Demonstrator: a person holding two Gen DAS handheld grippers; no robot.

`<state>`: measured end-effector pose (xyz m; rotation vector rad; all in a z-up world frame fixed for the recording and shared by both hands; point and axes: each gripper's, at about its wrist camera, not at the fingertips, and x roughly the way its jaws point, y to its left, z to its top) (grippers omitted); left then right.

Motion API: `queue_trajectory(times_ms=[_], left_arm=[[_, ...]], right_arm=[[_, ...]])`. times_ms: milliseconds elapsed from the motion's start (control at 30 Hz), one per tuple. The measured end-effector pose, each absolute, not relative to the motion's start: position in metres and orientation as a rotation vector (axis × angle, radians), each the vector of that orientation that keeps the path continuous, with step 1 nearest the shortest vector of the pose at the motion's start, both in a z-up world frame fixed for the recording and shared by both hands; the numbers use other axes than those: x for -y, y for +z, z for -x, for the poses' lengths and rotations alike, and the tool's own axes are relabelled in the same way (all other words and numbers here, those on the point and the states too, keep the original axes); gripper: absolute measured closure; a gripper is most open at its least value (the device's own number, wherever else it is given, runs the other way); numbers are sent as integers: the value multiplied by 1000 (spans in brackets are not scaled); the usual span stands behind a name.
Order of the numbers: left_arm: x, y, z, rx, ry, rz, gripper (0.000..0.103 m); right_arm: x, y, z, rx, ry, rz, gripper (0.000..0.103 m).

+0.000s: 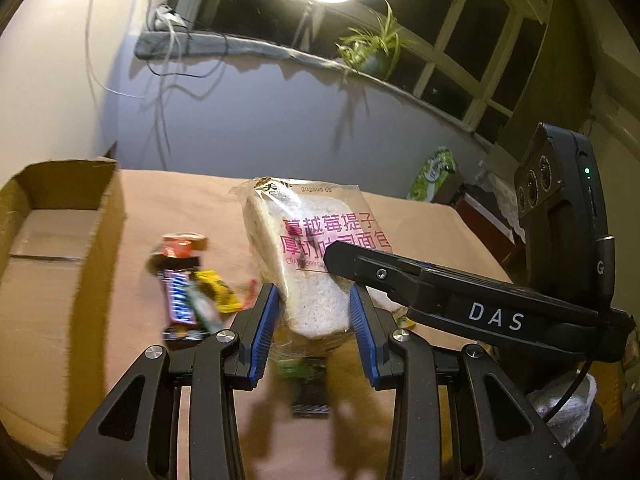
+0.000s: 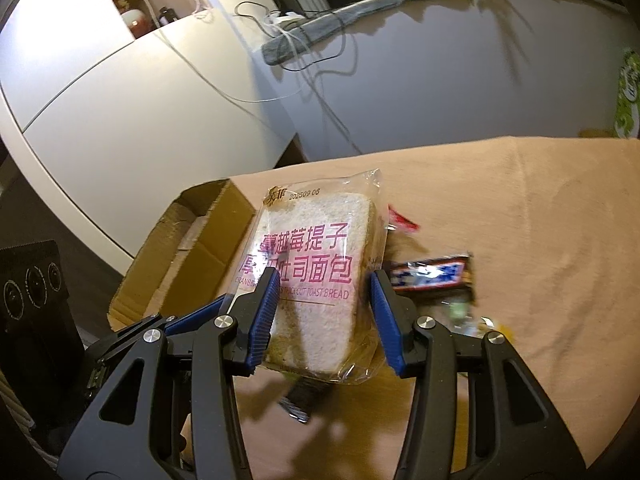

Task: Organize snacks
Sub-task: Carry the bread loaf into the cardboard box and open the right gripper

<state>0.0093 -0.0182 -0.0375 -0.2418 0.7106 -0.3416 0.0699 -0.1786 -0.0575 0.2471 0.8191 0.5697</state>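
Observation:
A clear bag of thick-cut toast bread point(image 1: 312, 264) with pink lettering is held upright above the table, also in the right wrist view point(image 2: 316, 276). My left gripper point(image 1: 314, 300) is shut on its lower part. My right gripper point(image 2: 324, 292) is also closed on the bag, and its finger point(image 1: 360, 268) crosses the left wrist view against the bag's right side. An open cardboard box point(image 1: 60, 232) stands at the left, seen behind the bread in the right wrist view point(image 2: 188, 248). Snack bars point(image 1: 180, 284) lie on the table beside the box.
The table has a tan cloth point(image 2: 520, 220). A blue-and-white chocolate bar point(image 2: 432, 274) and other wrappers lie right of the bread. A dark packet point(image 1: 310, 396) lies under the grippers. A green package point(image 1: 434, 172) stands at the far right. A wall and windowsill lie behind.

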Motion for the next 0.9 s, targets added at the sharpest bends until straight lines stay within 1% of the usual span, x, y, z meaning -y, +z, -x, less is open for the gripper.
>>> queue_trajectory(times_ms=[467, 900], left_arm=[[-61, -23, 18, -621, -223, 310, 69], [-127, -25, 36, -569, -116, 373, 69]], right_arm=[[86, -41, -61, -794, 694, -215, 54], [14, -41, -60, -797, 801, -193, 54]])
